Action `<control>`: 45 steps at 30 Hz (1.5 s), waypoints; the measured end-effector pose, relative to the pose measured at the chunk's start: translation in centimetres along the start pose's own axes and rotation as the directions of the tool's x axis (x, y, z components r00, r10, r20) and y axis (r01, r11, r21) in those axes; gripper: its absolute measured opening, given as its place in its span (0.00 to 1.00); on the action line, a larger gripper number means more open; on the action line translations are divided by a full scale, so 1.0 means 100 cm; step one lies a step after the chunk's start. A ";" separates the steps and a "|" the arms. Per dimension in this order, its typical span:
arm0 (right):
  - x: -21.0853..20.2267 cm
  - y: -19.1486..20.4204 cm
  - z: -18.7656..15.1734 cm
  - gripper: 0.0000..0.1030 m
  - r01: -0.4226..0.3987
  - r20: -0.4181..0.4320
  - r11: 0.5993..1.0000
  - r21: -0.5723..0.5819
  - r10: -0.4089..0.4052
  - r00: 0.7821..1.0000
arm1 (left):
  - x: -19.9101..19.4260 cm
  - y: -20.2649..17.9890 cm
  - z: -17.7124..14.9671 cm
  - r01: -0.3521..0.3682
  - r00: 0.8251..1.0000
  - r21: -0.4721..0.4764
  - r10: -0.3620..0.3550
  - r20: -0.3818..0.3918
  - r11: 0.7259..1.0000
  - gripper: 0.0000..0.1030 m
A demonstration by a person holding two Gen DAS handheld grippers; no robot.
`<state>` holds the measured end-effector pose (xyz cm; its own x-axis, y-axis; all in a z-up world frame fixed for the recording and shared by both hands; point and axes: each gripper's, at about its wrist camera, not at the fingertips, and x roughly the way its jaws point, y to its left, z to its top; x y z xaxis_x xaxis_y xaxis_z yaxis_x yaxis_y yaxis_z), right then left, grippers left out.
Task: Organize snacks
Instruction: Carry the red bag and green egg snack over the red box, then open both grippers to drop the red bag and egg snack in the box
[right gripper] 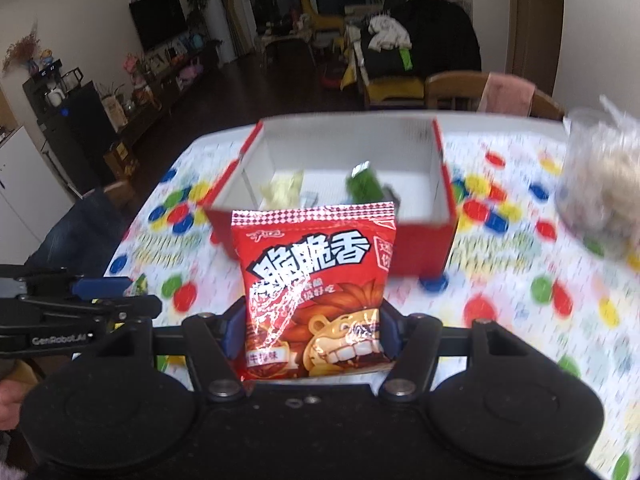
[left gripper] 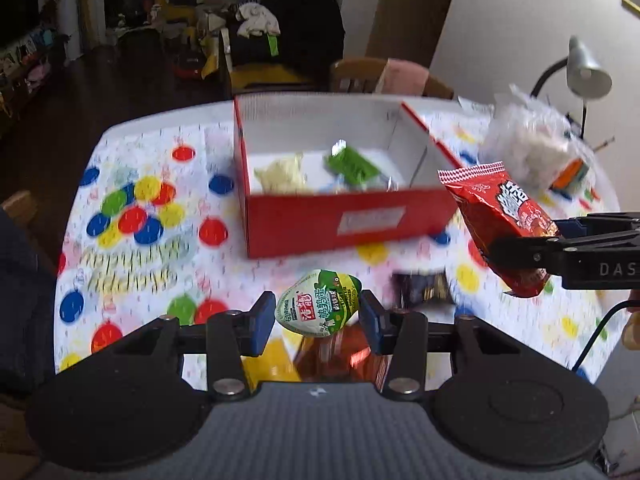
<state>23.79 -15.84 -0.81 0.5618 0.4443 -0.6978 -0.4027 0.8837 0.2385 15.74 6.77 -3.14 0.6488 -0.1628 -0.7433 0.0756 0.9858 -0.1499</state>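
Nearest the camera, the left tool [left gripper: 318,314] pinches a small green-and-white egg-shaped snack packet [left gripper: 320,306] between its blue pads, lifted above the balloon-patterned surface [left gripper: 140,220]. To its right, the right tool [right gripper: 312,328] grips a red crisp bag [right gripper: 316,288] by its lower end, long axis upright. The open red box [left gripper: 344,216], already holding a pale packet [left gripper: 282,174] and a green one [left gripper: 352,164], lies straight ahead on the far side of both tools; neither hand looks clearly nearer.

Desk lamp [left gripper: 588,70] beside table; television [right gripper: 160,20] (dark screen), wooden chair [right gripper: 452,90] behind.
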 end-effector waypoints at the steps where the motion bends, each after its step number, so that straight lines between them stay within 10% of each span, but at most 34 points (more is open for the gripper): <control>1: 0.001 -0.002 0.007 0.61 0.002 0.008 1.000 -0.001 -0.002 1.000 | 0.000 -0.001 0.007 0.001 1.000 -0.003 -0.001 0.011 1.000 0.43; 25: 0.123 -0.056 0.118 0.61 0.026 -0.113 0.995 -0.091 -0.036 0.993 | 0.131 0.010 0.144 -0.177 0.981 0.021 0.178 -0.080 0.984 0.43; 45: 0.235 -0.049 0.135 0.61 0.046 -0.307 0.984 -0.172 -0.098 0.947 | 0.224 0.015 0.169 -0.254 0.921 0.086 0.268 -0.284 0.963 0.43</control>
<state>48.72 -7.73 -9.19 0.3495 0.2893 -0.8912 -0.4951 0.8645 0.0864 43.14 5.35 -8.98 0.4026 0.1027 -0.9096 -0.0270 0.9946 0.1004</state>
